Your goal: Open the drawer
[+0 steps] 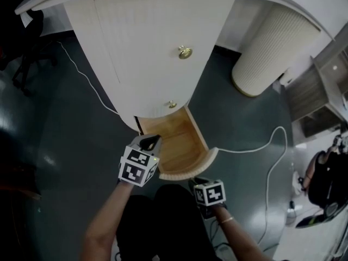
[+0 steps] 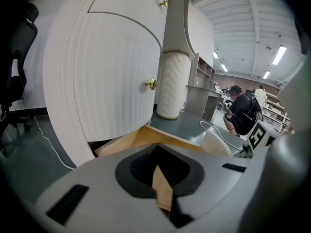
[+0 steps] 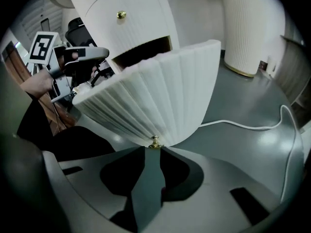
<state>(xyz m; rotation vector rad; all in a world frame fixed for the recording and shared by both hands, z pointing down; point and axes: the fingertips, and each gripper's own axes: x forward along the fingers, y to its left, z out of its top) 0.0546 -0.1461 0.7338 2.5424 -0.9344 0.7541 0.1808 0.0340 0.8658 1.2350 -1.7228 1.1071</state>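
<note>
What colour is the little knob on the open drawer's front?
The knob is shiny gold; the right gripper view shows it best.

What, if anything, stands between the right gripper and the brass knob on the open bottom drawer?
Nothing visible does: the brass knob sits right at the jaw tips of the right gripper, apparently pinched between them, on the drawer front.

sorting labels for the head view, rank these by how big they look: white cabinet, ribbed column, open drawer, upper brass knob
1. white cabinet
2. ribbed column and open drawer: about alike, and the drawer is partly covered, so not ranked against each other
3. upper brass knob
</note>
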